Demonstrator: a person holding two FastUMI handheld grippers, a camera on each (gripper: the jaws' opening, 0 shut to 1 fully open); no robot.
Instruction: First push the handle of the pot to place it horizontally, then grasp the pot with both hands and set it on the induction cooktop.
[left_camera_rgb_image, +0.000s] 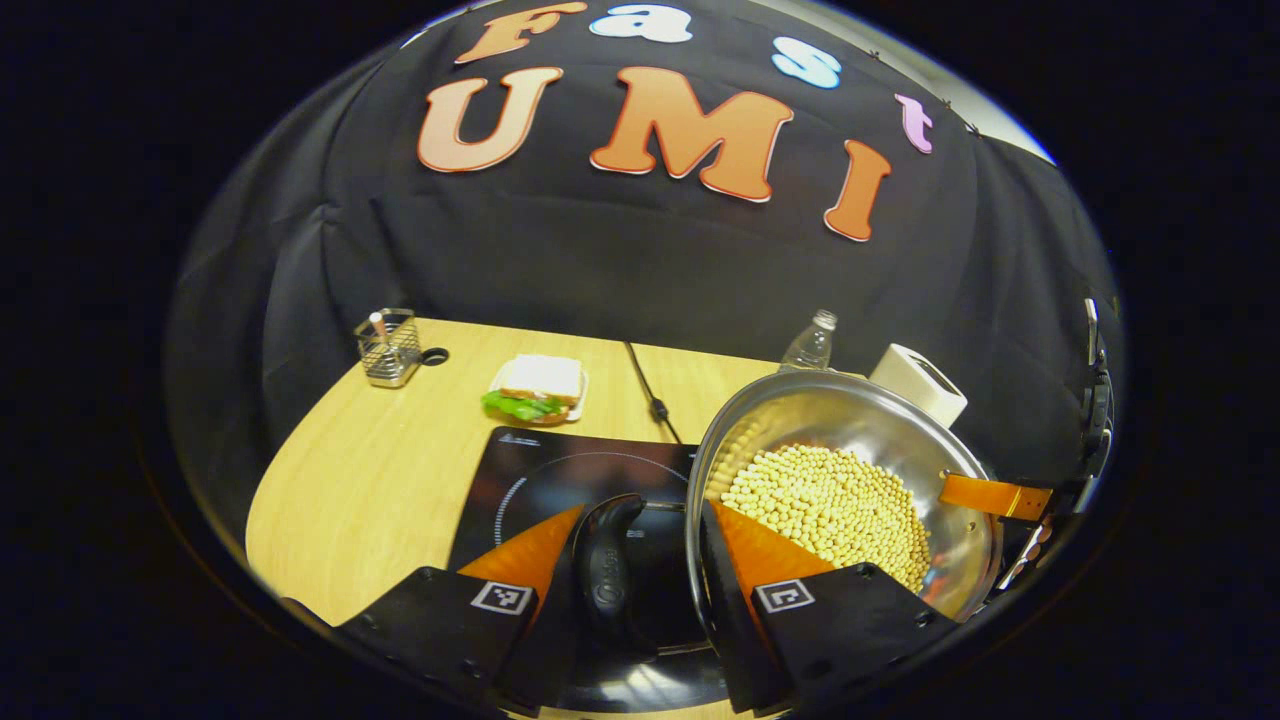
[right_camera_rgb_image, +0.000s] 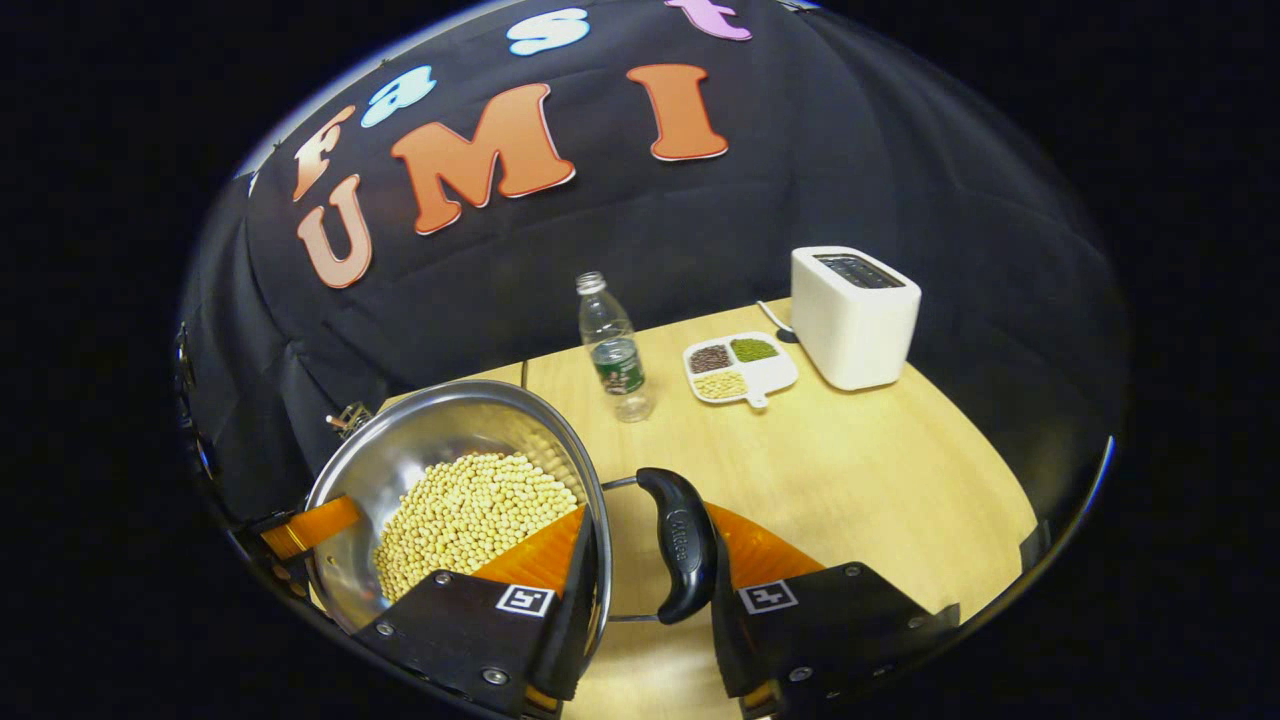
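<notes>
Between your left gripper's (left_camera_rgb_image: 640, 585) fingers sits one black pot handle (left_camera_rgb_image: 610, 565), and your right gripper (right_camera_rgb_image: 645, 590) takes the opposite handle (right_camera_rgb_image: 680, 545) the same way; each pair appears clamped on handle and rim. The pot (left_camera_rgb_image: 850, 420) of beans hangs between your hands, handles in line across it. The induction cooktop (left_camera_rgb_image: 530, 480) lies to its left, under your left gripper, so carry it leftward. Farther off stands a bottle (right_camera_rgb_image: 612, 345).

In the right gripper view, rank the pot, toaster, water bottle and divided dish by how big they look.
1. Pot, though nearest the camera.
2. Toaster.
3. Water bottle and divided dish: too alike to rank.
</notes>
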